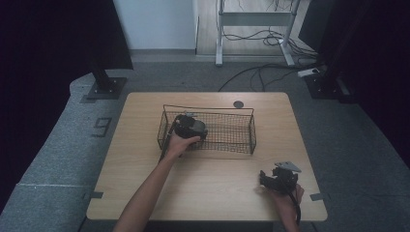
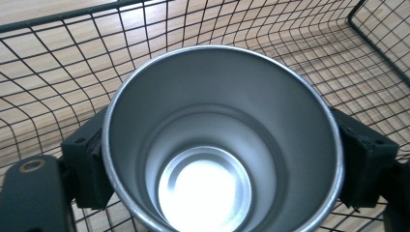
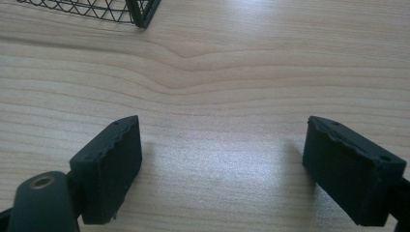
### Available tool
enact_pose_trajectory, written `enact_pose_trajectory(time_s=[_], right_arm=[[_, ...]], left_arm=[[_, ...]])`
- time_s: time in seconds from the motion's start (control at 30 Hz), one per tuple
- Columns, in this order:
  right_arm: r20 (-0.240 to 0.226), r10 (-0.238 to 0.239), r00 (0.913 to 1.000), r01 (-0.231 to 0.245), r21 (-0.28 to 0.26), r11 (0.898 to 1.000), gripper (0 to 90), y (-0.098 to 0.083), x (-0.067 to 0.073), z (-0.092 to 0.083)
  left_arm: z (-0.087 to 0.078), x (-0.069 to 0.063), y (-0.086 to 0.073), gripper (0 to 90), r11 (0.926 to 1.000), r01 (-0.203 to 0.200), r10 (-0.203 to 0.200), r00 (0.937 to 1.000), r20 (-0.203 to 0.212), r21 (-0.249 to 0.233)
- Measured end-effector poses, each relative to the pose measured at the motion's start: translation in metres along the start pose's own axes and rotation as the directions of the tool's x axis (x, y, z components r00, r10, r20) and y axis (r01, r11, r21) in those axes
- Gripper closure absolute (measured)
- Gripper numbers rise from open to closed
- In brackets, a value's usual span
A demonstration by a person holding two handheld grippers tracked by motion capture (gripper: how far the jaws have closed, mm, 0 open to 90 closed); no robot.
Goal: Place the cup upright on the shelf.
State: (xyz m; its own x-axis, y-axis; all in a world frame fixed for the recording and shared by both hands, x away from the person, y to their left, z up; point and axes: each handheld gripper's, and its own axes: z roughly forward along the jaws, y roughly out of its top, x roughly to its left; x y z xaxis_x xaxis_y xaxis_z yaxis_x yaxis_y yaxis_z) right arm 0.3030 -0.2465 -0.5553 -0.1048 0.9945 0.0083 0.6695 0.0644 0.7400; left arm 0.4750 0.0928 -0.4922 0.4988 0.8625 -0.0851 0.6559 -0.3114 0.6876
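Observation:
A shiny metal cup (image 2: 222, 145) is clamped between the two black jaws of my left gripper (image 2: 222, 159), mouth toward the camera, its inside bare. That left gripper (image 1: 189, 126) sits at the left end of a black wire basket (image 1: 232, 136) on the wooden table, and the basket's mesh (image 2: 309, 43) surrounds the cup. My right gripper (image 1: 276, 180) rests low over the table's front right part, well apart from the basket. Its jaws stand wide open (image 3: 222, 169) over bare wood with nothing between them.
The wire basket's near corner (image 3: 142, 14) shows at the top of the right gripper view. A small dark round disc (image 1: 238, 104) lies at the table's back edge. Dark stands (image 1: 104, 82) and cables (image 1: 270, 72) sit on the grey floor behind the table.

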Motion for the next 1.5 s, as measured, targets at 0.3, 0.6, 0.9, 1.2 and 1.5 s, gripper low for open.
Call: enact_pose_trajectory(time_s=[0.3,0.6,0.9,1.2,1.5], right_arm=[[-0.001,0.001,1.0,-0.001,0.001,1.0,13.8,0.0,0.0,0.0],[0.0,0.0,1.0,0.0,0.0,1.0,13.8,0.0,0.0,0.0],[0.0,0.0,1.0,0.0,0.0,1.0,13.8,0.0,0.0,0.0],[0.0,-0.001,1.0,0.001,0.0,1.0,13.8,0.0,0.0,0.0],[0.0,-0.001,1.0,0.001,0.0,1.0,13.8,0.0,0.0,0.0]], left_arm=[[-0.003,0.003,0.0,10.1,0.9997,0.02,-0.02,0.9998,-0.005,0.01],[-0.013,0.0,0.002,10.1,0.9993,0.016,-0.016,0.9999,-0.002,-0.033],[-0.046,0.004,0.008,10.4,0.9926,0.035,-0.032,0.9989,0.034,-0.116],[-0.062,-0.001,0.0,12.9,0.9896,0.004,0.007,0.997,0.077,-0.144],[-0.082,-0.007,-0.025,14.0,0.9831,-0.009,0.032,0.9919,0.123,-0.183]])
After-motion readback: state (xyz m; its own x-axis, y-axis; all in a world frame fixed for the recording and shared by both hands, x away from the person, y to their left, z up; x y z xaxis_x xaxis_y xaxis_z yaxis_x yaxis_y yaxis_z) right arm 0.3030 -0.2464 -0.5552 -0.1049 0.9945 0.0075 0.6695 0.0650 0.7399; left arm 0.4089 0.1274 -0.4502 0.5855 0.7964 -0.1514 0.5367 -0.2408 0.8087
